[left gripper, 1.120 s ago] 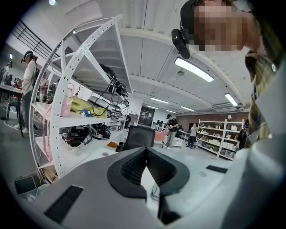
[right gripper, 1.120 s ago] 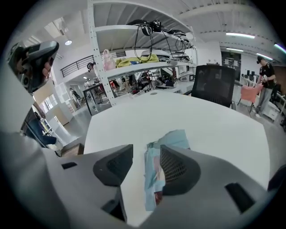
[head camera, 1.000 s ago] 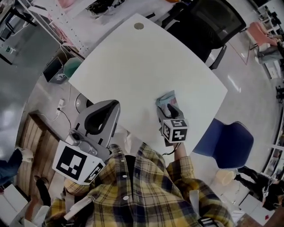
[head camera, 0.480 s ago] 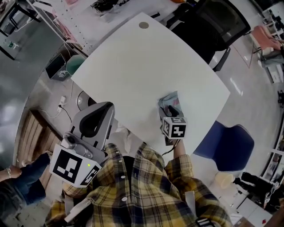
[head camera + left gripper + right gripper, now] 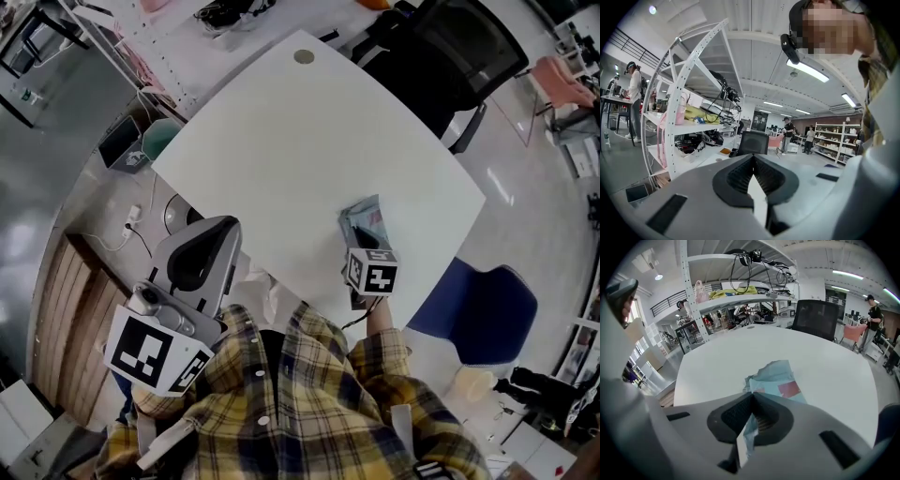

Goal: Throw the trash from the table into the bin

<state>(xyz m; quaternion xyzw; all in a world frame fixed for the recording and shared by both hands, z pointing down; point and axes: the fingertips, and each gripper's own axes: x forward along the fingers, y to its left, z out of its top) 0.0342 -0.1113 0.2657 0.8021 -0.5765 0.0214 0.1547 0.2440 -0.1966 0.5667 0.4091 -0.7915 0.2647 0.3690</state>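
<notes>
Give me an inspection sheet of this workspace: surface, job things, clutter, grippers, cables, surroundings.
Surface: white table, round grommet at far corner.
Job's things: wrapper near the near edge; green tub, likely the bin, on the floor left.
Clutter: nothing seen.
Grippers: right gripper shut on wrapper; left gripper shut, empty, off the table.
Cables: cord on floor left; tangle on shelf.
Surroundings: black chair, blue chair.

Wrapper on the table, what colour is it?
The wrapper is pale teal with a red patch; the right gripper view shows it best.
</notes>
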